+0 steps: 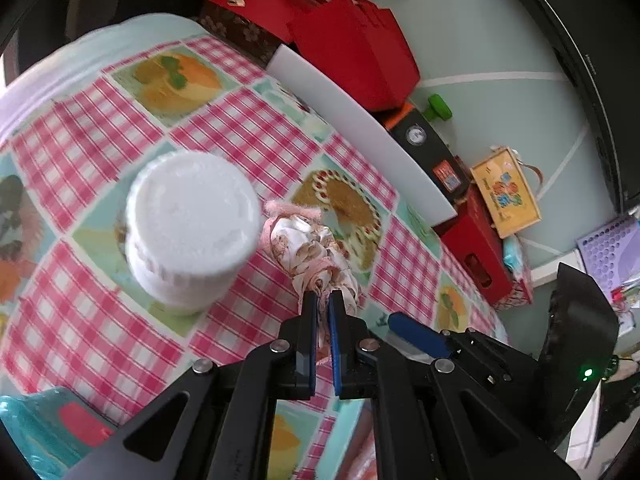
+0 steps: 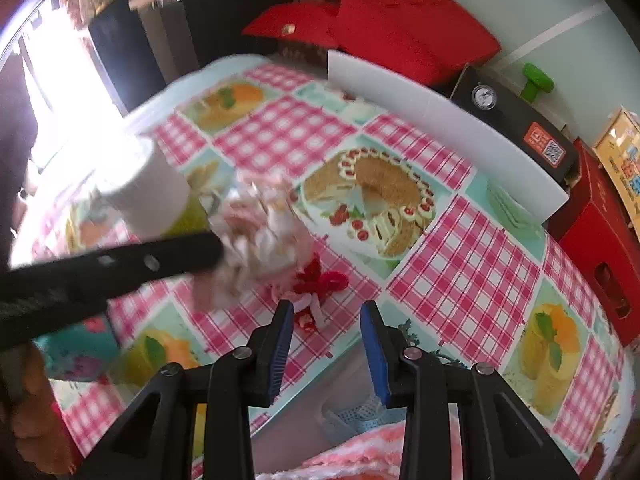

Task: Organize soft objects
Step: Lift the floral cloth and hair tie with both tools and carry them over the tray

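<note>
My left gripper point(image 1: 323, 305) is shut on a pink floral scrunchie point(image 1: 308, 248), which hangs from its tips above the checked tablecloth point(image 1: 100, 128). In the right wrist view the left gripper point(image 2: 218, 250) comes in as a black bar from the left, and the floral scrunchie point(image 2: 256, 240) is blurred at its end. My right gripper point(image 2: 326, 312) stands open with nothing between its blue pads. Just beyond its tips a red bow-like soft piece point(image 2: 320, 280) lies on the tablecloth point(image 2: 460, 264). A white round container point(image 1: 192, 224) stands to the left of the scrunchie.
A white board point(image 1: 360, 120) runs along the table's far edge, with red boxes point(image 1: 356, 48), a black gauge box point(image 1: 420, 136) and a green dumbbell point(image 1: 440, 106) behind it. A teal packet point(image 1: 48, 424) lies at the near left. Below the table edge are a pale blue basket point(image 2: 360, 416) and pink fluffy fabric point(image 2: 360, 460).
</note>
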`<state>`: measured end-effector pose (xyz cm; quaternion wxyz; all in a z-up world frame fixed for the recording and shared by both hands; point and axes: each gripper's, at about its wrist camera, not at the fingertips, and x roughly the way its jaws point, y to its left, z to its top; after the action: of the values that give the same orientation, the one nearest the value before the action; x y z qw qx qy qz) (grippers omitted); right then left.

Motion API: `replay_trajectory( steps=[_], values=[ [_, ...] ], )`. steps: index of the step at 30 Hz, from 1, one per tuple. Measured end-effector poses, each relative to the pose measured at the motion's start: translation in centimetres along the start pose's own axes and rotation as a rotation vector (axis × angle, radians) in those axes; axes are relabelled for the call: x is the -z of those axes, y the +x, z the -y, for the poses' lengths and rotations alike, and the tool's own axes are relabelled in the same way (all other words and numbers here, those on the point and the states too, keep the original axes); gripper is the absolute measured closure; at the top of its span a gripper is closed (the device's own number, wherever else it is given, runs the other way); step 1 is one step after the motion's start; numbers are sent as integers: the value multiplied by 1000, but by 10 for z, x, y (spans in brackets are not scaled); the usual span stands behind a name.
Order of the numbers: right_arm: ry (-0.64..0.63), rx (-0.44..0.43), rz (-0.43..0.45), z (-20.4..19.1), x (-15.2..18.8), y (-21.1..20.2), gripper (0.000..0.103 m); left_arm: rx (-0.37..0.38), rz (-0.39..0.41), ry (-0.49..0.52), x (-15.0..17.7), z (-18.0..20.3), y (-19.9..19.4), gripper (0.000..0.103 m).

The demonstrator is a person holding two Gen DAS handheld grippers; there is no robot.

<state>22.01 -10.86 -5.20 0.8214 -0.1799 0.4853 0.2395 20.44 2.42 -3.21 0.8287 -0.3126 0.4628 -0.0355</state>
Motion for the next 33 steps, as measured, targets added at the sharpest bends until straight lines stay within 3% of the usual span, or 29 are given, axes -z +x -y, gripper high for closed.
replay_trajectory(
  steps=[7,11,23,26,30,33],
  values=[
    [-55,9,-47,-9,-9,21,64,1,0,-17,0,-6,-1,98],
    [-42,-5,-69,-7,-14,32,44,-3,0,-25,0,-7,-2,98],
    [-48,-18,-106,-11,-24,62,43,-17,-13,-48,1,-14,1,98],
    [-47,-21,-100,-11,-25,62,47,-16,-18,-54,1,-14,3,98],
    [-46,-26,-83,-12,-25,58,67,-11,-15,-55,2,-14,1,98],
    [-29,-23,-78,-9,-22,51,67,-5,-14,-54,2,-12,1,98]
  ],
)
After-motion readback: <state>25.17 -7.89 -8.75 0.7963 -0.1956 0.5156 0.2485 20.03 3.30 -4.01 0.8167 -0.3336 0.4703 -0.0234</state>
